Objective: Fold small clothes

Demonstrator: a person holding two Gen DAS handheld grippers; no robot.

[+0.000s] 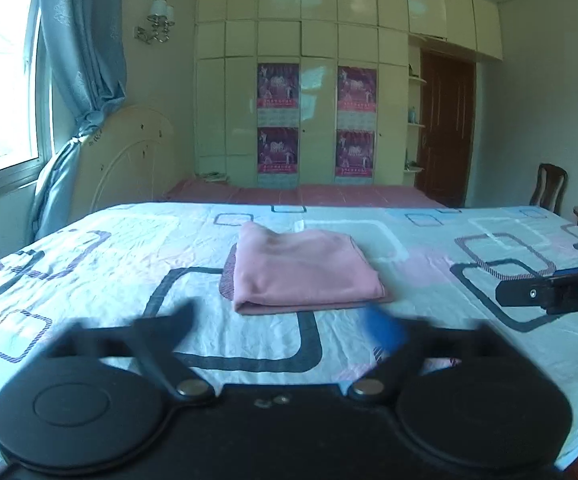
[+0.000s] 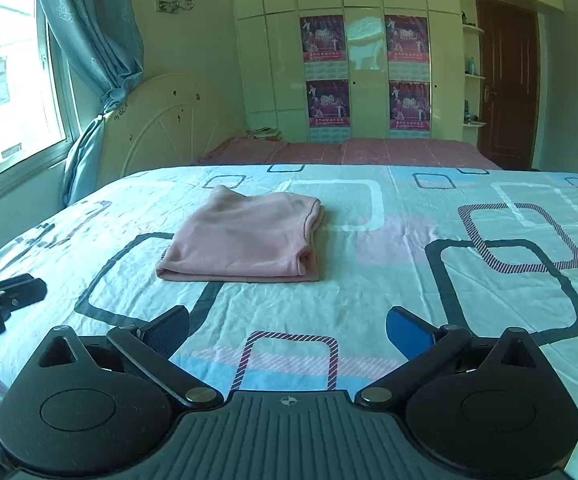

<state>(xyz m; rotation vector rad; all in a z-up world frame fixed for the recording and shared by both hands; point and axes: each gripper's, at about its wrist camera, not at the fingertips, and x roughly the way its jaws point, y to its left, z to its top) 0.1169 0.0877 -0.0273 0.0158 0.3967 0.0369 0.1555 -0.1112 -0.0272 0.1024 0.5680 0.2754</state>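
Observation:
A pink garment [image 1: 301,270] lies folded into a neat rectangle on the patterned bed sheet [image 1: 89,264]. It also shows in the right wrist view [image 2: 245,238]. My left gripper [image 1: 285,324] is open and empty, just in front of the garment's near edge; its fingers are blurred. My right gripper [image 2: 289,330] is open and empty, held back from the garment over the sheet [image 2: 429,240]. The right gripper shows at the right edge of the left wrist view [image 1: 557,292]. The left gripper shows at the left edge of the right wrist view [image 2: 1,300].
A second bed with a red cover [image 1: 301,194] stands behind. A cream headboard [image 1: 129,156], a blue curtain [image 1: 85,60] and a window [image 1: 1,68] are at the left. A wardrobe [image 1: 301,80], a brown door [image 1: 445,124] and a wooden chair [image 1: 549,188] stand beyond.

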